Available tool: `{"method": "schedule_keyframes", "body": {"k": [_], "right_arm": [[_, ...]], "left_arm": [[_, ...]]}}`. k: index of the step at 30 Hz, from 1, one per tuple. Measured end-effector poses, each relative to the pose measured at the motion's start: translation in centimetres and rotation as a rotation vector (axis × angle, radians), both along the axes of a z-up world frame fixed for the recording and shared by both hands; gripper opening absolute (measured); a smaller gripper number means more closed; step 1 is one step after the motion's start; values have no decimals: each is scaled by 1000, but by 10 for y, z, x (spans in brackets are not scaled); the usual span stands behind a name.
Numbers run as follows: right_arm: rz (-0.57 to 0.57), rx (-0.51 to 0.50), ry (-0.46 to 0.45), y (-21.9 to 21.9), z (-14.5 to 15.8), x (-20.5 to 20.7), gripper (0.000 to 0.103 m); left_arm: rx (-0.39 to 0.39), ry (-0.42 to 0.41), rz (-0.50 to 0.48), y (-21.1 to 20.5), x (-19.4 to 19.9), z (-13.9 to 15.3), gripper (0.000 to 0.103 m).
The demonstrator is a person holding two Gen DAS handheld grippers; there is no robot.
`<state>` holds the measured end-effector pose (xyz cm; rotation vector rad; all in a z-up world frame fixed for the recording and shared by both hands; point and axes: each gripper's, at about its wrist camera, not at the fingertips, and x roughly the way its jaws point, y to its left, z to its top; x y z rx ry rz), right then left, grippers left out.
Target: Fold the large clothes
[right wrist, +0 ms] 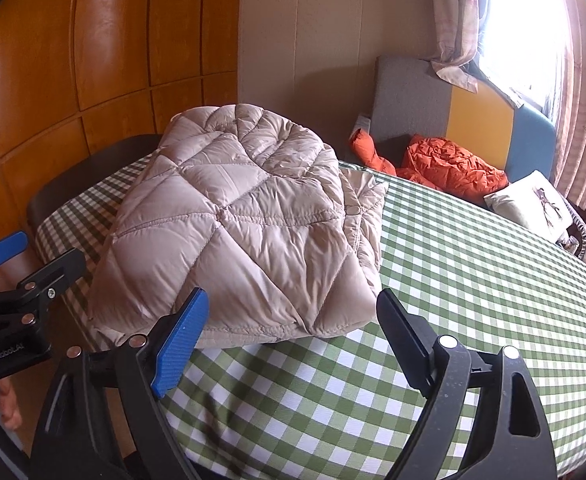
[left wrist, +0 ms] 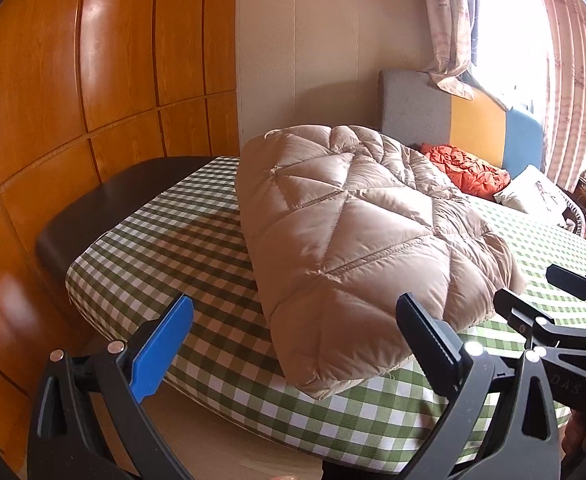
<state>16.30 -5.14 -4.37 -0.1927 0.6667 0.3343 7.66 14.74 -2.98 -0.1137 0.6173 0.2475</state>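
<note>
With the beige quilted down coat [left wrist: 357,232] lying folded on the green-checked bed [right wrist: 473,264] and both left tongs [left wrist: 293,344] and right tongs [right wrist: 289,336] wide and empty, press it flat gently.

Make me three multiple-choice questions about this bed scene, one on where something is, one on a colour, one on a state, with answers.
1. Where does the orange garment lie?
A. by the headboard
B. on the floor
C. on the beige coat

2. What colour is the checked sheet?
A. red and white
B. green and white
C. plain blue

3. How do the right tongs stand?
A. shut on the coat
B. open, holding nothing
C. shut on the sheet

Answers:
1 A, the orange garment sits against the headboard.
2 B, the sheet has green and white squares.
3 B, the right tongs gape, clear of the beige coat.
</note>
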Motion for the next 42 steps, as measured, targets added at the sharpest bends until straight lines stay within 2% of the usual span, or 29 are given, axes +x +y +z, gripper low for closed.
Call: {"method": "schedule_keyframes", "body": {"k": [16, 23, 27, 42], "right_arm": [[-24, -26, -1, 2, -2, 3, 85], [-14, -37, -28, 7, 3, -3, 85], [-14, -32, -32, 7, 4, -4, 91], [-38, -10, -12, 3, 3, -3, 91]], "left_arm": [[-13, 4, 3, -1, 1, -2, 101], [-9, 0, 5, -2, -3, 0, 101], [-10, 3, 9, -1, -3, 0, 101], [20, -19, 7, -7, -12, 10, 101]]}}
